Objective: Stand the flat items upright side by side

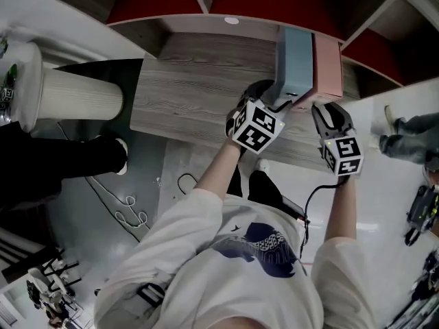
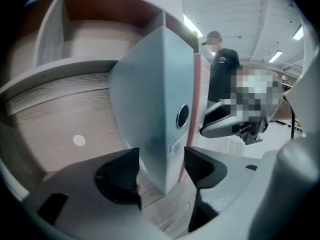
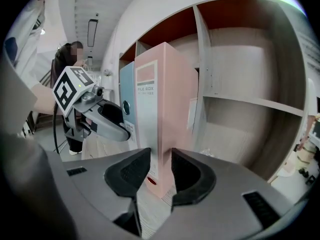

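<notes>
Two file boxes stand upright side by side at the back right of the wooden tabletop point(image 1: 192, 88): a blue one point(image 1: 296, 57) on the left and a pink one point(image 1: 328, 64) on the right. My left gripper point(image 1: 274, 101) is at the blue box's near end. In the left gripper view the blue box point(image 2: 150, 99) sits between the wide-set jaws, and the left gripper point(image 2: 161, 159) is shut on it. My right gripper point(image 1: 321, 108) is at the pink box's near end. In the right gripper view the right gripper point(image 3: 161, 159) shows a narrow gap, with the pink box's point(image 3: 167, 99) front corner just beyond it.
Shelf compartments with red backs point(image 1: 158, 2) rise behind the tabletop. A white ribbed cylinder point(image 1: 68, 94) lies to the left of it. Cables point(image 1: 130, 211) trail on the floor below. A person point(image 2: 222, 69) stands in the background.
</notes>
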`<state>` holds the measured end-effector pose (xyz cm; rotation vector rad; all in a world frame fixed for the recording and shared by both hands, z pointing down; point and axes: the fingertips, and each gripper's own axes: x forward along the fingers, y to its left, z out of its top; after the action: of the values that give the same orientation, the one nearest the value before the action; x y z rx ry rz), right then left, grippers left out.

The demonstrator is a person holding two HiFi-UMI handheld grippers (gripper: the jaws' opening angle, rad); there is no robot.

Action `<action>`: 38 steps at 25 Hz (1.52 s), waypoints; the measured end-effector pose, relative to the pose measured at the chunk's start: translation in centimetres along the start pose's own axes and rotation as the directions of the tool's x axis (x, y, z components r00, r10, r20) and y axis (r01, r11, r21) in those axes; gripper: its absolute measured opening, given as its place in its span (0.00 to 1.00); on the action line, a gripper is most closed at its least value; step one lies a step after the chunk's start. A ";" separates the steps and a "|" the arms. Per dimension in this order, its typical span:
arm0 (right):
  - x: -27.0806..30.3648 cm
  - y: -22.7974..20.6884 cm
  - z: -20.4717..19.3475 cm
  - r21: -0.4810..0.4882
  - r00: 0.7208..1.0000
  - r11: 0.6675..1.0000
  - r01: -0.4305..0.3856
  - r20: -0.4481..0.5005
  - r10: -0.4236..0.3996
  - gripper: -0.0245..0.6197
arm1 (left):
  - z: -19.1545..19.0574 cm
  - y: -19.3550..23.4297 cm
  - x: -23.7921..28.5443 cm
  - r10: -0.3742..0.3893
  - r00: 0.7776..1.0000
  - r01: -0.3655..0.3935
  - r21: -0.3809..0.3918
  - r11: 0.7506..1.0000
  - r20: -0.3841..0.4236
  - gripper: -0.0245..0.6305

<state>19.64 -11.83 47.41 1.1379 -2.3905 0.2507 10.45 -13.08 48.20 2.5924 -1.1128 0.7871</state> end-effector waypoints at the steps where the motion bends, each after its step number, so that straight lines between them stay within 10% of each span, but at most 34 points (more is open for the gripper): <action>1: 0.0 0.0 0.0 -0.001 1.000 1.000 -0.007 0.002 0.007 0.24 | 0.1 0.1 0.0 0.007 1.000 -0.007 0.003 1.000 -0.001 0.48; 24: 0.2 1.0 0.3 0.046 0.998 0.998 -0.048 0.054 0.045 0.24 | 1.0 -0.3 1.2 -0.217 0.975 0.223 0.174 0.959 -0.052 0.45; 38: 0.1 0.7 0.1 0.051 0.998 0.999 -0.008 0.056 0.006 0.25 | 0.8 -0.1 0.8 -0.209 0.978 0.209 0.140 0.968 -0.014 0.45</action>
<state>19.05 -11.51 47.35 1.1739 -2.4499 0.2873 11.33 -13.82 47.96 2.7672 -0.7918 0.8430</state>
